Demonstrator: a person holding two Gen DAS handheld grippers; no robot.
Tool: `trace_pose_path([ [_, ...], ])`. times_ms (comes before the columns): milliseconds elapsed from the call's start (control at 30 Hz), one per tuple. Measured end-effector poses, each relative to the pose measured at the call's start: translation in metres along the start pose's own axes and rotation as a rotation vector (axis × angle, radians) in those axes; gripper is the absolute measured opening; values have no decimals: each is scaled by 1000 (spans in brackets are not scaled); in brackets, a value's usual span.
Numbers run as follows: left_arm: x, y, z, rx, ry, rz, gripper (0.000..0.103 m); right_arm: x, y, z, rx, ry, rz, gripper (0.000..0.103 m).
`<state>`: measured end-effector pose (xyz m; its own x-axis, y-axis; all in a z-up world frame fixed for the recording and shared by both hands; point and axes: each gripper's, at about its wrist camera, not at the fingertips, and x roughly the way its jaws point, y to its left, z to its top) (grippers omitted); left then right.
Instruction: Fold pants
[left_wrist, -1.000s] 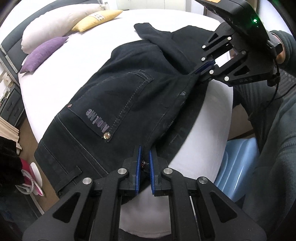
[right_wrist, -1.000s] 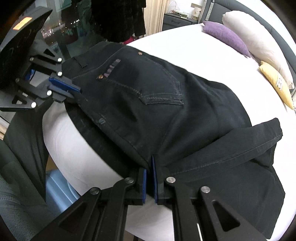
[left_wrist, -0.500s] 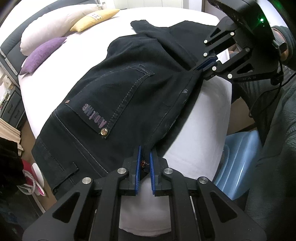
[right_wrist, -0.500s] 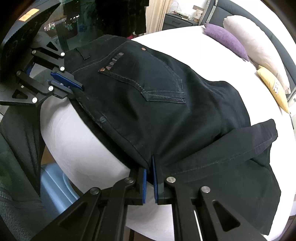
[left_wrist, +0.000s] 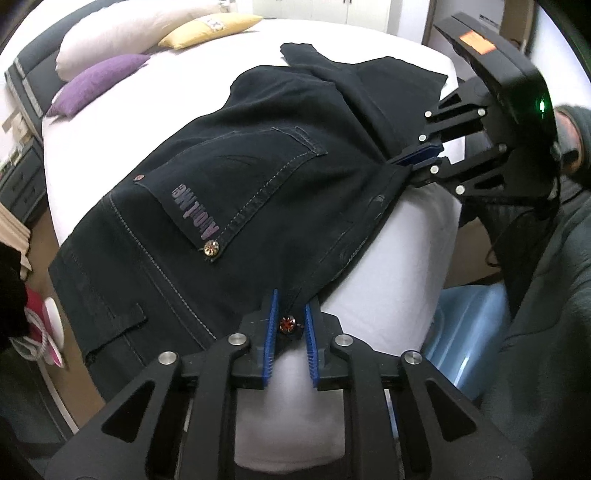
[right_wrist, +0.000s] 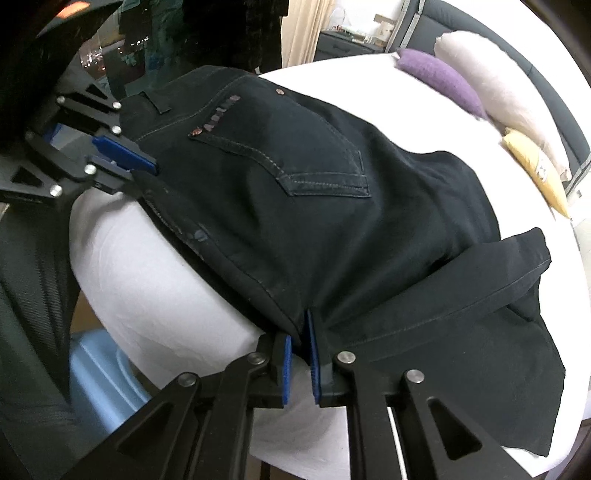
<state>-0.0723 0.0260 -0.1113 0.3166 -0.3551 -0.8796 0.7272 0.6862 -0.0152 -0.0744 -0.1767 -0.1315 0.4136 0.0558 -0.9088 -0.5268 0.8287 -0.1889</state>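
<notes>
Black jeans lie on the white bed, back pocket up, legs folded toward the far side; they also show in the right wrist view. My left gripper has its jaws slightly parted around the waistband edge with its copper button between the blue pads. It also shows in the right wrist view. My right gripper has its jaws slightly parted around the jeans' near edge by the crotch seam, and it also shows in the left wrist view.
The round white bed drops off at its near edge. Purple, white and yellow pillows lie at the headboard. A light blue bin stands on the floor below the bed edge. A dark nightstand is at the left.
Both grippers have opened a little; the pads were pinched on the jeans' edge and now stand apart around it. The jeans have settled flatter on the bed.
</notes>
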Motion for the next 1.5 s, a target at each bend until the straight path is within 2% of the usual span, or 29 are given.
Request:
trace_pose_path([
  [33,-4,3,0,-11,13,-4,23,-3,1,0,2,-5,-10,12],
  [67,-8,7,0,-30,26,-9,39,-6,0,0,6,-7,-11,13],
  [100,-13,12,-3,-50,32,-9,53,-10,-5,0,21,-5,-10,19],
  [133,-20,16,-4,-68,27,7,76,-12,-8,-1,39,0,-10,24],
  [167,-29,21,-6,-82,6,32,79,-15,-13,-2,66,5,-7,34],
  [200,-38,26,-6,-95,-7,42,79,-18,-17,-3,84,7,1,44],
  [267,-54,35,-1,-138,-41,57,79,-30,-23,-3,114,-10,40,50],
  [400,-66,34,30,-176,-139,44,79,-52,-34,6,172,-100,112,50],
  [533,-36,22,68,-189,-170,12,78,-35,-52,17,311,-155,222,50],
  [567,-20,20,76,-192,-154,5,78,-25,-56,14,354,-146,249,50],
  [633,17,21,82,-217,-72,5,77,9,-66,0,444,-42,271,52],
  [667,40,25,81,-243,-5,16,71,13,-69,-6,465,-48,297,52],
  [700,57,26,78,-264,44,21,70,7,-71,-12,481,-92,314,52],
  [800,59,28,76,-281,39,14,70,-12,-80,-22,507,-85,345,53],
  [867,48,33,84,-309,18,7,70,-33,-104,-33,578,-165,381,54],
  [900,42,35,89,-323,-6,-1,70,-40,-123,-40,642,-206,389,57],
  [967,34,38,105,-348,-56,-26,70,-47,-172,-55,812,-278,397,58],
  [1067,41,40,131,-373,-87,-63,70,-45,-252,-78,1070,-404,432,58],
  [1200,68,40,161,-405,-94,-124,70,-23,-326,-89,1264,-493,481,58],
  [1300,96,36,175,-421,-71,-147,69,-2,-358,-76,1324,-489,471,58],
  [1367,117,43,172,-475,-38,-159,62,21,-373,-72,1375,-467,488,58],
  [1433,130,50,163,-526,-46,-201,61,38,-376,-78,1425,-433,483,58],
  [1500,133,52,163,-533,-56,-217,61,55,-383,-80,1475,-420,505,58],
])
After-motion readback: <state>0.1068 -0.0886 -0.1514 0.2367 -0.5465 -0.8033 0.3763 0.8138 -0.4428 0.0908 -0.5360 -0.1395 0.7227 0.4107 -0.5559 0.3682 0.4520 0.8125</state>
